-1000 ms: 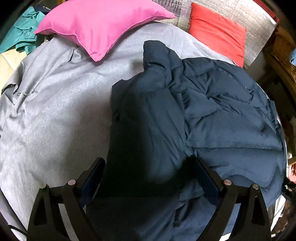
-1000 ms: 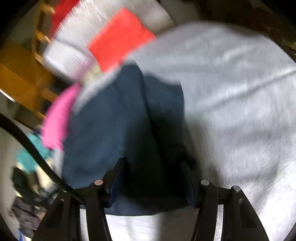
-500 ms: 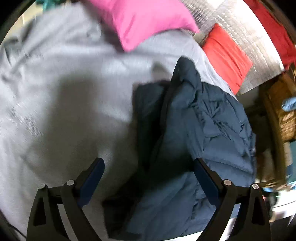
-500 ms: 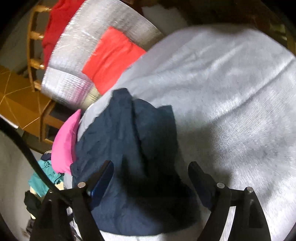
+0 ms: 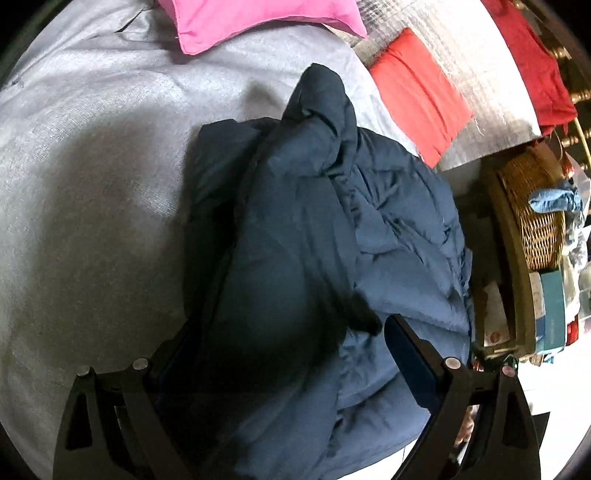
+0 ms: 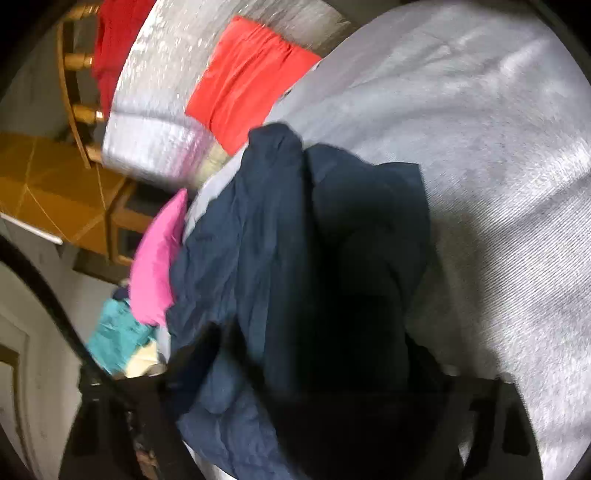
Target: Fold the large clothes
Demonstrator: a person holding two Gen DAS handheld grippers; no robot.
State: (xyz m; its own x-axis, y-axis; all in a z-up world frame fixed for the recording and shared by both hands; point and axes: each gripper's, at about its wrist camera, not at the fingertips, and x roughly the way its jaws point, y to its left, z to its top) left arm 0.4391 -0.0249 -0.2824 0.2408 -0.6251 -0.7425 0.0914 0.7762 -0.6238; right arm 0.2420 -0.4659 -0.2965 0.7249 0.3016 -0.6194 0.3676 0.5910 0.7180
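Between the wide-apart jaws of the left hand-held gripper [image 5: 284, 354], which have just been closing slightly, lies the navy puffer jacket [image 5: 332, 236], bunched on the grey bed [image 5: 92, 166]. Whether the closing right hand-held gripper [image 6: 295, 398] grips it, I cannot tell.

One navy padded jacket [image 5: 332, 236]; one pink pillow [image 5: 258, 18]; one red pillow [image 5: 417, 92]; one grey bedspread [image 5: 92, 166]; one wicker basket [image 5: 535, 206]; one teal garment [image 6: 114, 332]; two grippers.
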